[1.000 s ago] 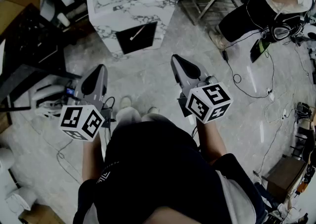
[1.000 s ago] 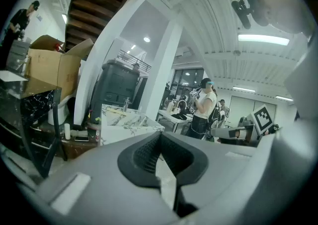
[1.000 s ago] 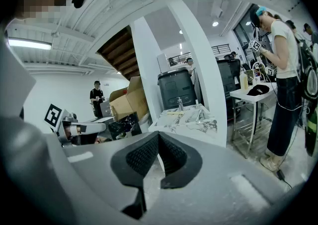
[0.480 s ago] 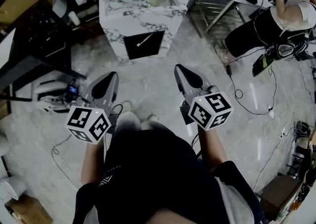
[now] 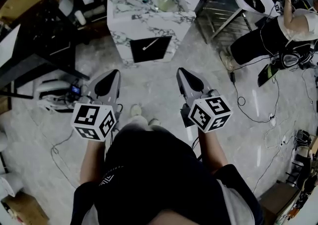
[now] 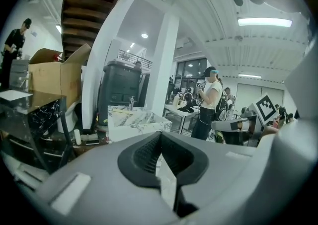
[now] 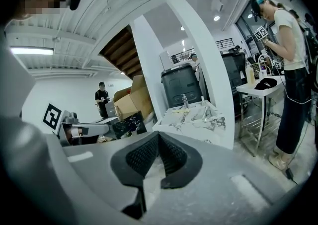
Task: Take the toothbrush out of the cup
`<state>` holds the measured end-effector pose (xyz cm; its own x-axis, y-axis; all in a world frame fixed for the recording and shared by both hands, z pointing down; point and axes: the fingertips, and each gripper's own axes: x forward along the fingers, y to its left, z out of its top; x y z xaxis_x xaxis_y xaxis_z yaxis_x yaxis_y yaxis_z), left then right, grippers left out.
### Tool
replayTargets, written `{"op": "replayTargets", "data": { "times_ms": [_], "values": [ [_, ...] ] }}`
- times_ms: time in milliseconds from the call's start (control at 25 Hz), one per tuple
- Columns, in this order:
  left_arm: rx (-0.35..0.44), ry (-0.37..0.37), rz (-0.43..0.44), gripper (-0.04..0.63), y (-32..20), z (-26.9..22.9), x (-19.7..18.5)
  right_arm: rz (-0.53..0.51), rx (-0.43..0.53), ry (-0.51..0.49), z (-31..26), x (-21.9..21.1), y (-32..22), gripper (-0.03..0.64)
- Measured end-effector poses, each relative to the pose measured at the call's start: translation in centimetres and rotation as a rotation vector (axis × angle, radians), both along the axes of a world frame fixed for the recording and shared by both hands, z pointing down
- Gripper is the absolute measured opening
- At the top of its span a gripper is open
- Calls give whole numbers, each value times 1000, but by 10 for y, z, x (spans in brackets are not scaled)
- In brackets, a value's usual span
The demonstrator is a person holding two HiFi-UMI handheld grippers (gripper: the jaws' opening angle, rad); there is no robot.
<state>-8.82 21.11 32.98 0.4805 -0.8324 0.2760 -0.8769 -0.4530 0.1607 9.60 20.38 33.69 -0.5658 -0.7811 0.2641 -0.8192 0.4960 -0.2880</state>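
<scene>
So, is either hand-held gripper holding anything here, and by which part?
Nothing is held. The left hand-held gripper and the right hand-held gripper both have their jaws together on nothing, well short of the white marble-patterned counter.

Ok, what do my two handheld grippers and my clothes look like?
The left gripper and the right gripper are smooth grey tapering shells with black ribbed pads at the jaws. Each carries a white cube printed with black square markers. You wear a black top.
</scene>
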Motion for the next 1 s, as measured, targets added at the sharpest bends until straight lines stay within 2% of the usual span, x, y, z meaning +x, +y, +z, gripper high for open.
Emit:
{"op": "replayTargets", "data": {
  "times_ms": [400, 640, 720, 1000],
  "values": [
    [28, -51, 45, 52, -52, -8, -2, 22, -17, 6, -3, -15, -47, 5],
    [1, -20, 29, 93, -73, 1, -25, 28, -15, 28, -3, -32, -75, 6],
    [-5, -3, 18, 97, -81, 4, -34, 24, -16, 39, -2, -39, -84, 52],
    [5, 31, 10, 95, -99, 7, -59, 44, -14, 48, -1, -58, -109, 104]
  ]
}}
